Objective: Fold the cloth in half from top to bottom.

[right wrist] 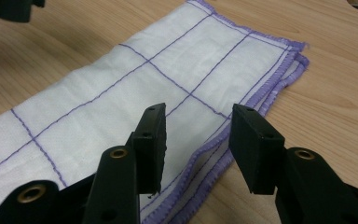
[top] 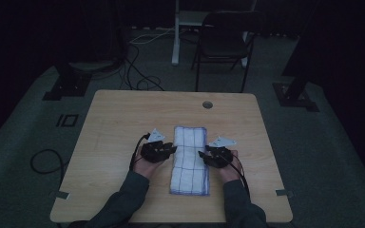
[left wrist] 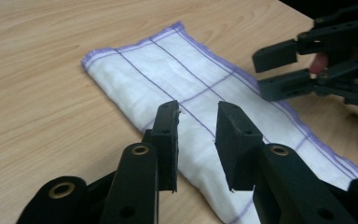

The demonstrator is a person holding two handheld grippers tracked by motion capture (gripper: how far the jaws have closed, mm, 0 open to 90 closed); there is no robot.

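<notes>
Table [top: 123,123]: pale wood-grain laminate, rectangular with rounded corners, a small round grommet [top: 207,104] near its far edge. Cloth [top: 189,159]: white woven fabric with a thin purple grid and stitched purple hem, folded into a long narrow strip of layered edges, lying flat at the middle of the table between the two grippers. Left gripper [left wrist: 196,126]: matte black jaws apart, poised at the cloth's long edge, clamping nothing. Right gripper [right wrist: 197,128]: flat black jaws apart, held over the hemmed opposite edge.
</notes>
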